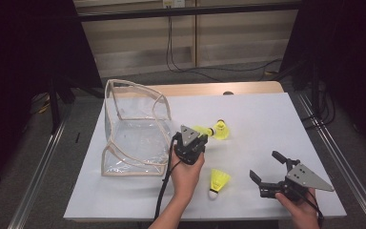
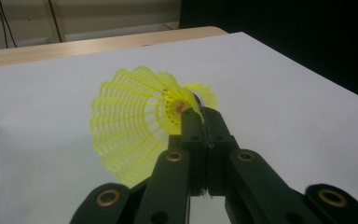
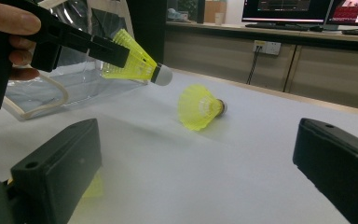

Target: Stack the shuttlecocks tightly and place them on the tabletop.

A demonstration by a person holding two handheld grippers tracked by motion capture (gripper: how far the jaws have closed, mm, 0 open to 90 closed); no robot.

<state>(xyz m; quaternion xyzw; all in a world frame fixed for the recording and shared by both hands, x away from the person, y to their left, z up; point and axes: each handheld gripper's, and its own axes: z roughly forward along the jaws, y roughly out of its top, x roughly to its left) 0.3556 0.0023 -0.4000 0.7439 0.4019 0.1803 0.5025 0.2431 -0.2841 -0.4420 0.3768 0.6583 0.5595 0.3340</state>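
A yellow shuttlecock (image 2: pixel 135 126) is held in the left claw (image 1: pixel 201 138), whose jaws are pressed together on the thin edge of its net skirt. In the right gripper view the same shuttlecock (image 3: pixel 133 63) is seen lifted off the white table (image 1: pixel 267 119), with its white round nose pointing away from the claw and a little down. It is probably very light, so little squeeze is needed. The skirt is a soft plastic net that may bend or get squashed if it is pinched hard, and it looks smooth, so it could slip out. The skirt edge is an easy place to take hold, but the hard neck just behind the nose is likely a safer spot. The clear bag (image 1: pixel 133 129) with the pale trim is seen just beside the left claw, on its left side, with its mouth standing open at the top. A second shuttlecock (image 1: pixel 220 130) is lying on the table just past the tip of the left claw. A third shuttlecock (image 1: pixel 218 182) is lying between the two claws, nearer the person. The right claw (image 1: pixel 267 171) is held wide open and nothing is between its jaws; it is resting low over the table, well apart from the bag.
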